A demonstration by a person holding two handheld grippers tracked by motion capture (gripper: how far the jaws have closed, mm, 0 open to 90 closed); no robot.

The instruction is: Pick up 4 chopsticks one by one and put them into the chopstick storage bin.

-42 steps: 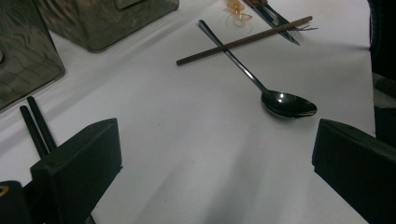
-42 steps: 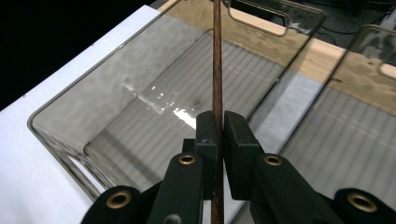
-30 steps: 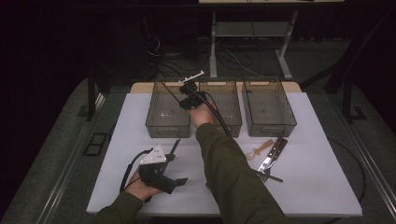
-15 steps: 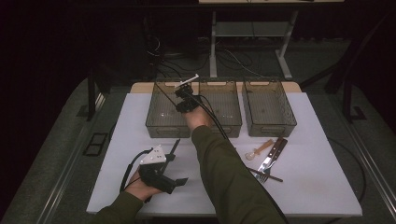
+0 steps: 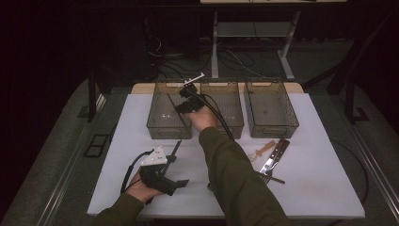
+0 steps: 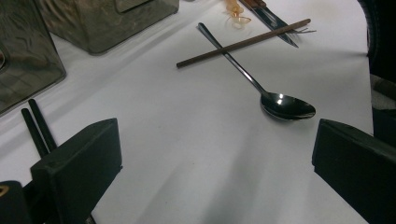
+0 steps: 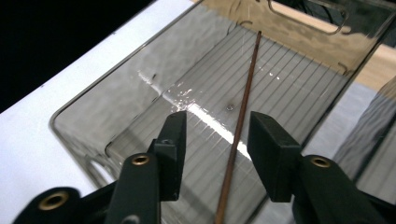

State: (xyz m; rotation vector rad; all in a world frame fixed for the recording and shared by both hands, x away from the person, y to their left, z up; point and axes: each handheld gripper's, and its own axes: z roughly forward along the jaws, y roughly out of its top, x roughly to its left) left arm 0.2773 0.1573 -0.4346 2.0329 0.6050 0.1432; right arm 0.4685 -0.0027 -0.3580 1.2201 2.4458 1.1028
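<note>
Right gripper view: right gripper (image 7: 215, 140) over the left bin (image 7: 299, 60), jaws just opened, parted with the brown chopstick (image 7: 243, 107) loose between them, lying in the bin. Left gripper (image 6: 210, 154) spread wide, empty, above the table (image 6: 187, 140) near the spoon (image 6: 280, 103).

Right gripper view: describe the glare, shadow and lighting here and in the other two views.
Right gripper view: a bright glare streak crosses the clear plastic bin's ribbed floor beside the thin brown chopstick. Left gripper view: the shiny steel spoon carries a highlight, and soft shadows fall on the white table sheet. High view: the surroundings are dark and the sheet is lit.
</note>
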